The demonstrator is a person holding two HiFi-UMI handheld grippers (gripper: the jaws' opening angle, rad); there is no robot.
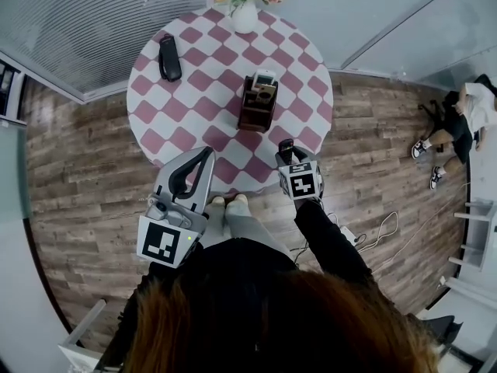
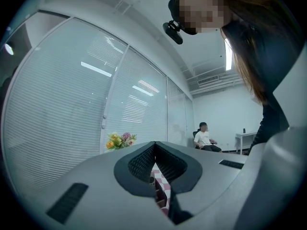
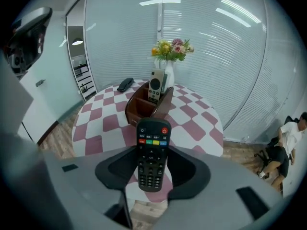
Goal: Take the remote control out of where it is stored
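"Between the right gripper's (image 3: 152, 166) jaws, what is that?"

"The black remote control (image 3: 152, 152). The jaws are clamped on its two long sides, low on the body. Its button face is turned up, and the end with the red button points away toward the wooden holder (image 3: 142, 104)."

"So it's out of the holder?"

"Yes, it's clear of it. It sits over the near edge of the round checkered surface (image 1: 194, 92), with the holder further in, near the middle."

"Is anything left in the holder?"

"A white remote (image 1: 265, 78) stands upright in its far end. The near compartments look dark from the head view, and I can't tell what they hold."

"And the left gripper (image 1: 208, 152)?"

"It's held over the near edge on the person's left. Its jaws are pressed together at the tips with nothing caught between them. Its own view looks up at the blinds and across the room."

"What else is on the surface?"

"A white vase (image 1: 245, 18) with yellow and pink flowers stands at the far edge. A dark, remote-like object (image 1: 169, 57) lies flat to the far left, well apart from the holder."

"Anyone else around?"

"A person (image 1: 458, 127) sits off to the right, on the wooden floor (image 1: 78, 169) side."
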